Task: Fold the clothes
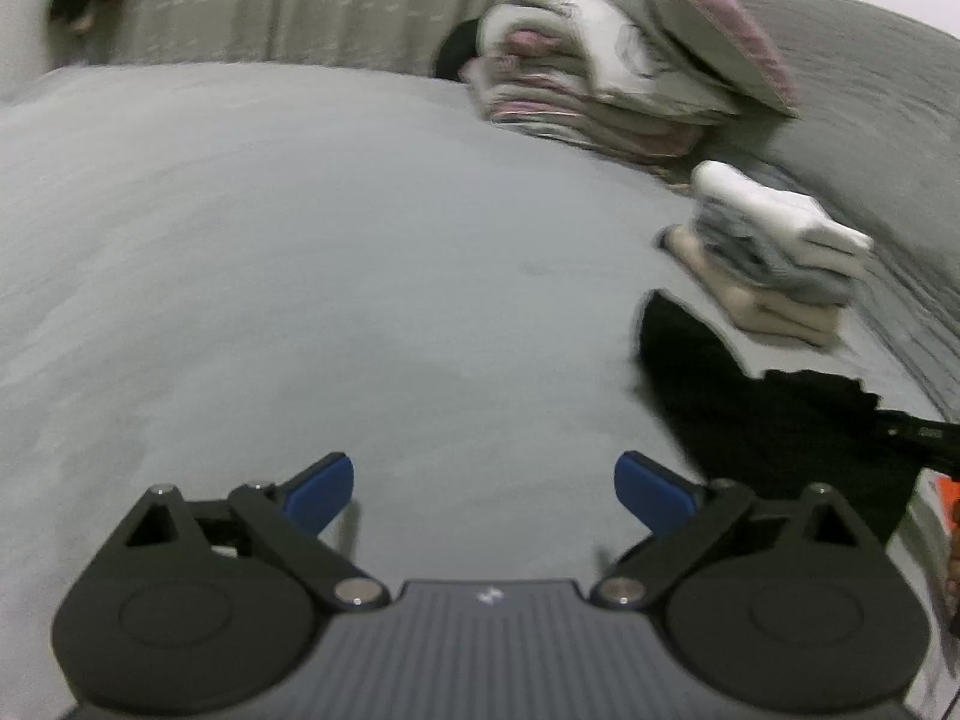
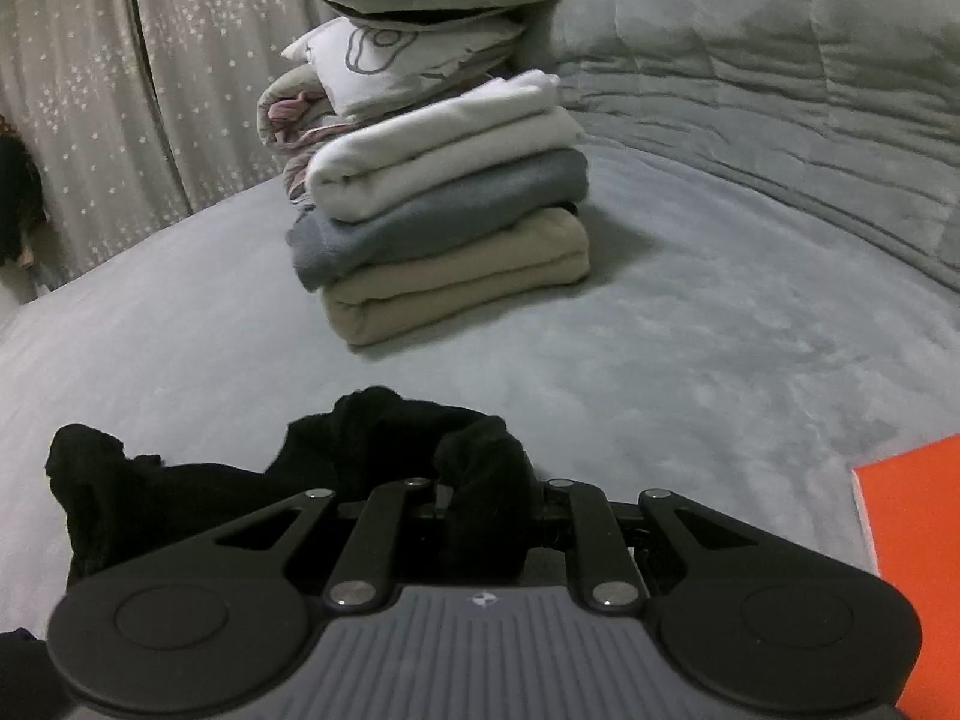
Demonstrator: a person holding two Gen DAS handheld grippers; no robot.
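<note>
My right hand-held gripper (image 2: 487,504) clenches the crumpled black fabric garment (image 2: 180,492); my left hand-held gripper (image 1: 483,495), released, must grab another edge to spread it.

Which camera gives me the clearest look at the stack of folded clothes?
The right wrist view: the folded stack sits sharp and centred, showing white, grey and beige layers beyond the right claw, shut on the black garment. The left wrist view shows it small, blurred, near the right edge.
</note>
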